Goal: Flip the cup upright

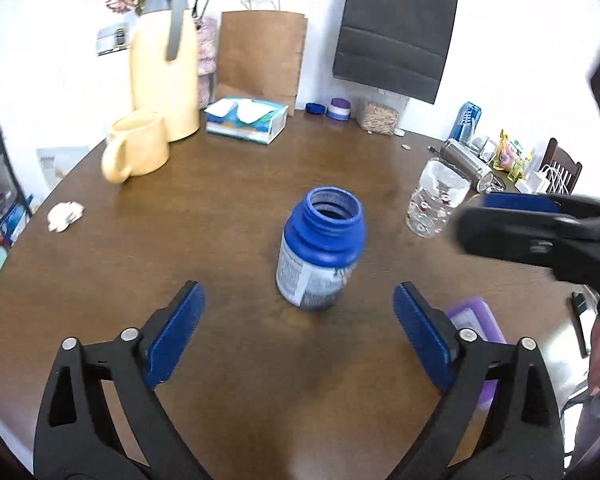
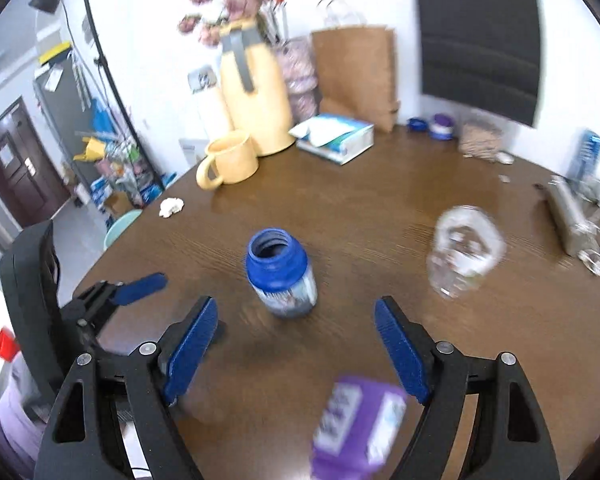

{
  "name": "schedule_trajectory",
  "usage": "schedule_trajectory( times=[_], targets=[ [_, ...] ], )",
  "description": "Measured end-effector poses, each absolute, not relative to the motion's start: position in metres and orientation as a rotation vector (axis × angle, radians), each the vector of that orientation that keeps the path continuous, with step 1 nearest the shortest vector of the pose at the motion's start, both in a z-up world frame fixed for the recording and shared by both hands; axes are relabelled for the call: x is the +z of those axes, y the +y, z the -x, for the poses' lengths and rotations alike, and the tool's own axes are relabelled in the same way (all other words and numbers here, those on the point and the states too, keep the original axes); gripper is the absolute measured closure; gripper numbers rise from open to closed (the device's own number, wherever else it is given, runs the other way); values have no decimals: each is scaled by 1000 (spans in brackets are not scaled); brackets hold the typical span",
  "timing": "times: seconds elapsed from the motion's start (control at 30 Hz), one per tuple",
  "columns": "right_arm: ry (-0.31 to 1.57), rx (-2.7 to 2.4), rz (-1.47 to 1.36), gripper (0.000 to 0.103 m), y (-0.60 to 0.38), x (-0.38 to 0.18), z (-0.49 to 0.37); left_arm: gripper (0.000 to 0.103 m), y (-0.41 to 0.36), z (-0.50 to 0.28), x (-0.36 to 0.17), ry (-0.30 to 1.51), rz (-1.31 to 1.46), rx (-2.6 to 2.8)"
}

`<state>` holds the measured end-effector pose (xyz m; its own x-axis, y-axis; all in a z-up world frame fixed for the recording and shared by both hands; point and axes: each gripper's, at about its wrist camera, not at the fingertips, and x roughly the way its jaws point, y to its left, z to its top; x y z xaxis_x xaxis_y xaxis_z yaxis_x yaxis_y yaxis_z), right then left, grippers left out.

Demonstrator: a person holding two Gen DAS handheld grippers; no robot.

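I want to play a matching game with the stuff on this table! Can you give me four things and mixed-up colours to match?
Things:
1. mug
2. open jar
3. paper bag by the wall
4. small box near the grippers

Colours:
A. brown
B. purple
C. pale yellow
D. blue

Right pairs: 1-C, 2-D, 3-A, 4-B

Clear glass cup [image 1: 438,203] on the brown desk [image 1: 228,200].
Transparent, patterned with small red-and-white marks; open mouth facing up, so upright, though blurred in the right wrist view [image 2: 466,256]. Standing to the right of a blue jar [image 1: 320,248], well apart from it, nearer the desk's right edge.
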<state>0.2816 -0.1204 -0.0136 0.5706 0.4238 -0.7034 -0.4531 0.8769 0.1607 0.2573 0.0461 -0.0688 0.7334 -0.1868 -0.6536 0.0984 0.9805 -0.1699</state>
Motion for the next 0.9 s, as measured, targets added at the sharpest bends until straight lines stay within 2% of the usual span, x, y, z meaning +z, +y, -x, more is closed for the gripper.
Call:
schedule_trajectory(
  times=[0.23,0.3,0.43,0.67,0.77,0.9],
  targets=[
    [678,452,12,18,-163,20,-185,7,31,-179,-18,671,51,-94],
    [641,436,-1,18,-173,25,-154,2,23,-155,-6,656,15,-79],
    [635,376,-46,18,-188,8,-98,0,16,-101,7,626,3,-82],
    [669,325,-149,18,-195,-60,-4,0,19,0,-29,586,13,26],
    [642,303,-143,18,-199,-57,-7,0,8,3,-37,599,-49,-6],
    [653,328,-182,18,-200,-60,-14,0,4,-3,-44,617,-3,-26]
  ],
)
